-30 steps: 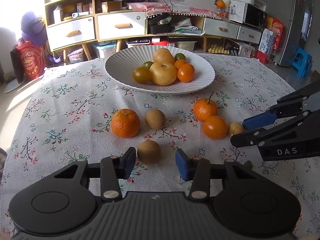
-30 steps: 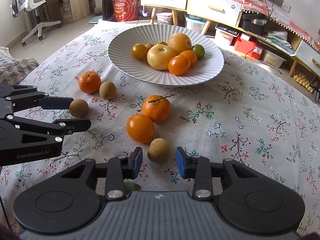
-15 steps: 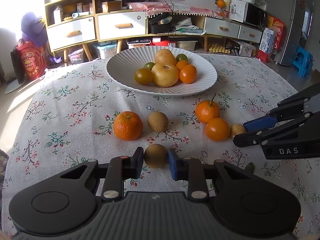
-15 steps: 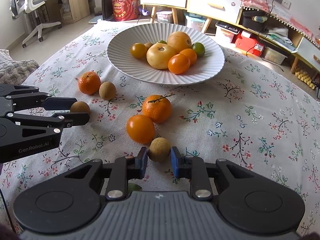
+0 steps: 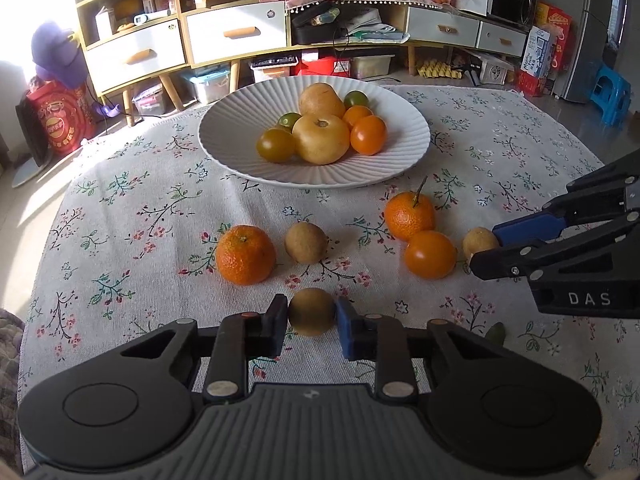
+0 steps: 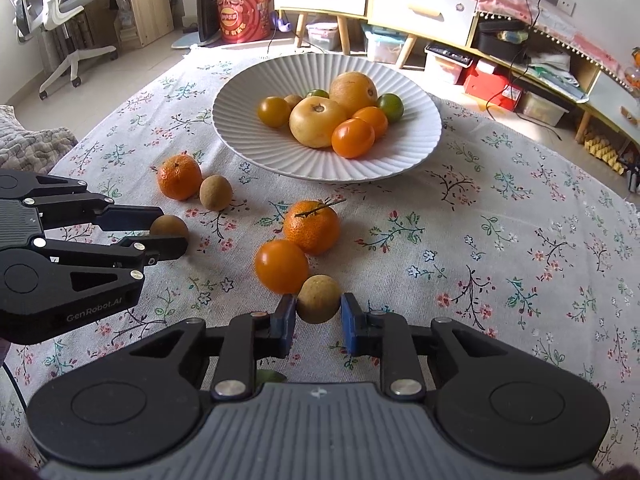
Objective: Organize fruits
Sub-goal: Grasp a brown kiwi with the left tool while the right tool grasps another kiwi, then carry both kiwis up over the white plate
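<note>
My left gripper (image 5: 312, 322) is shut on a small brown round fruit (image 5: 312, 311) just above the flowered tablecloth. My right gripper (image 6: 319, 316) is shut on another small brown fruit (image 6: 319, 298), which touches an orange tomato (image 6: 281, 266). Behind that sits a stemmed tangerine (image 6: 312, 226). A second tangerine (image 5: 245, 254) and a third brown fruit (image 5: 306, 242) lie ahead of the left gripper. The white ribbed plate (image 5: 240, 156) at the back holds several yellow, orange and green fruits. Each gripper shows in the other's view: the right gripper (image 5: 486, 250), the left gripper (image 6: 170, 236).
The table is covered by a floral cloth (image 6: 520, 260). A small green leaf (image 5: 496, 330) lies on it near the right gripper. Beyond the table stand cabinets with drawers (image 5: 236, 36), storage boxes, a red bag (image 6: 242, 12) and an office chair (image 6: 60, 8).
Both grippers went from open around their brown fruits to shut on them. The left gripper's view has shifted slightly, and its fruit sits a little higher between the pads.
</note>
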A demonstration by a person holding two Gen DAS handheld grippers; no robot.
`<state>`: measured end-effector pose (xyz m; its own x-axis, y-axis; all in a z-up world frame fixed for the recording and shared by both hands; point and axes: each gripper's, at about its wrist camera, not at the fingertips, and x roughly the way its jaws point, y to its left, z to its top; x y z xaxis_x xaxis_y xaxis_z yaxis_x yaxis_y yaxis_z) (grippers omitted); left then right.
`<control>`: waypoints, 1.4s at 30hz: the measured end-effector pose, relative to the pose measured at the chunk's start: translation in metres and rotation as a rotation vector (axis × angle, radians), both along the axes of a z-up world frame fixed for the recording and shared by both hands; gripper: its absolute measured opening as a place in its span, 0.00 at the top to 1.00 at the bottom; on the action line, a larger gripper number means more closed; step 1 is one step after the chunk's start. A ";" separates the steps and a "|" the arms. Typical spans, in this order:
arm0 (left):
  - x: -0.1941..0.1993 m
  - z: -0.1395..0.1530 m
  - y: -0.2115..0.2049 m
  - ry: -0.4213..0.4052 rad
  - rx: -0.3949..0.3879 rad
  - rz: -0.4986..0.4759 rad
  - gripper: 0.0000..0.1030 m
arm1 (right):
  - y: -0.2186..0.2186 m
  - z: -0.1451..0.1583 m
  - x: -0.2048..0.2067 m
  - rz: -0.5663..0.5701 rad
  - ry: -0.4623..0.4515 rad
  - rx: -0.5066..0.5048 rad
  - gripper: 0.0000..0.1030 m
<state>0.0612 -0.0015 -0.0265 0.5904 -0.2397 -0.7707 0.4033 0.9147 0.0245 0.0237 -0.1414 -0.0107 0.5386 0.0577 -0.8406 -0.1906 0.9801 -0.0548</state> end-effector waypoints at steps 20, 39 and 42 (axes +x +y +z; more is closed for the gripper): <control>0.002 0.042 0.009 -0.003 -0.177 -0.040 0.88 | -0.018 0.035 0.029 -0.133 -0.078 0.116 0.79; 0.048 0.035 -0.014 -0.062 -0.243 -0.011 0.88 | -0.044 0.030 0.073 -0.216 -0.166 0.252 0.79; 0.054 0.030 -0.013 -0.056 -0.249 0.001 0.88 | -0.047 0.022 0.079 -0.232 -0.156 0.267 0.79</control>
